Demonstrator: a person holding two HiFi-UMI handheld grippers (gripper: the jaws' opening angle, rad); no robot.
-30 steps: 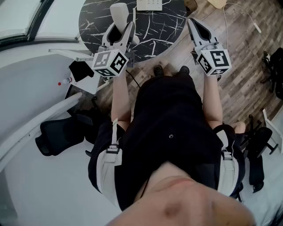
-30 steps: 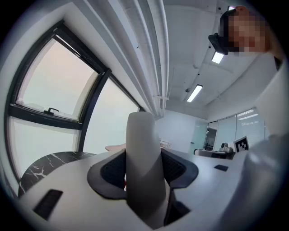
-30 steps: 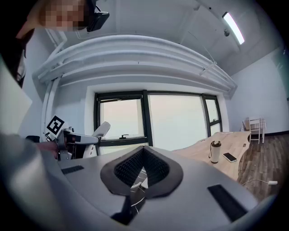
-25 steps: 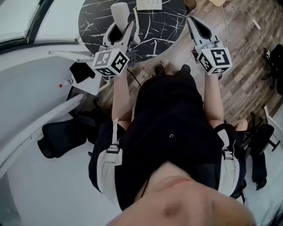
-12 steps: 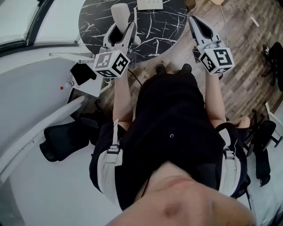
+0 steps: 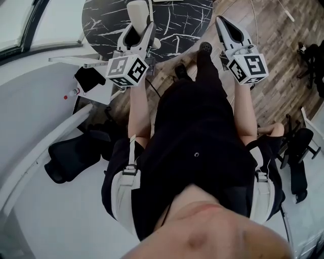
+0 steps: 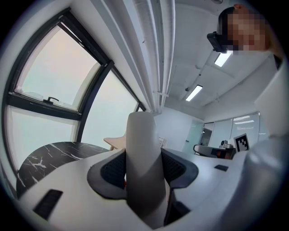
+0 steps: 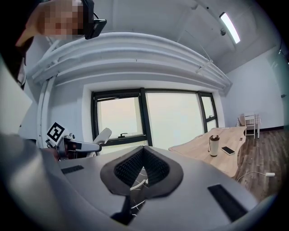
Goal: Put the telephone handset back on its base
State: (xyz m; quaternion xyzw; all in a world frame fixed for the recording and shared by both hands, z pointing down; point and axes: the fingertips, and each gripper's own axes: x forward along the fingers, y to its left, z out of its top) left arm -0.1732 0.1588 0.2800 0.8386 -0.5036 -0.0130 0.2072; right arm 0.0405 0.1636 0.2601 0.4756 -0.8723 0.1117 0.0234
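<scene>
Telephone handset [image 6: 137, 11], white and smooth, is near the top of the head view, a little left of the middle, and it sticks out past the tip of the left gripper [image 6: 138, 31]. In the left gripper view the handset [image 7: 143, 158] stands up in the middle of the frame, and the dark pads [image 7: 113, 169] press on it from both sides, so these tongs stand wide and hold it. It hangs over the near edge of the round black table [image 6: 177, 23] with white cracks on it. I think the phone's base is out past the top edge of the frame, but I can't be sure. The right gripper [image 6: 223, 28] is at the upper right, over the brown wood floor [image 6: 273, 30]. In its own view its tips [image 8: 143, 151] meet with nothing held between them. Far off on the right of that view, a cup [image 8: 213, 145] stands on a light wooden desk [image 8: 203, 155].
</scene>
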